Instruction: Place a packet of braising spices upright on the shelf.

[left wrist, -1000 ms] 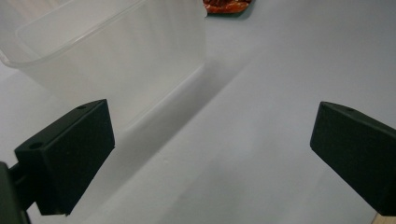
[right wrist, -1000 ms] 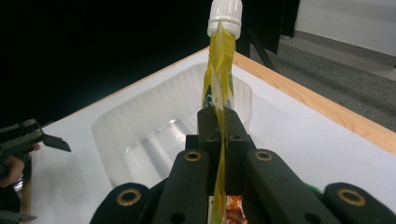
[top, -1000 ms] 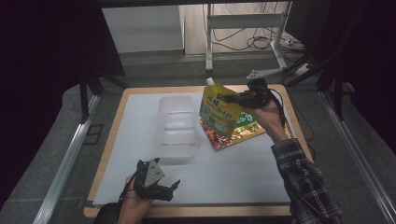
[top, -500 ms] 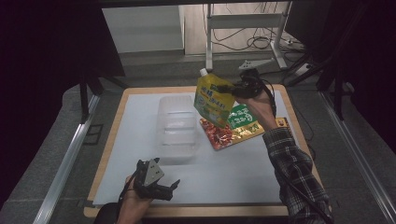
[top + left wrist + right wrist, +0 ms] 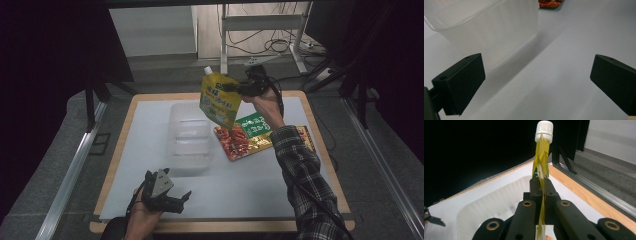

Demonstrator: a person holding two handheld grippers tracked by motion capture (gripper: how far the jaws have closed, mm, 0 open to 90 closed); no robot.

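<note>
while the right gripper (image 5: 239,88) pinches a yellow spouted refill pouch (image 5: 219,99) above the clear plastic tub (image 5: 189,134), its thin edge grip might slip, dropping it outside; the left gripper (image 5: 176,201) rests open.

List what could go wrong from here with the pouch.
The right tool pinches only the thin edge of the yellow spouted pouch, so it may slip or swing. The pouch hangs tilted beside the clear container; it could catch the rim or drop onto the snack packets.
</note>
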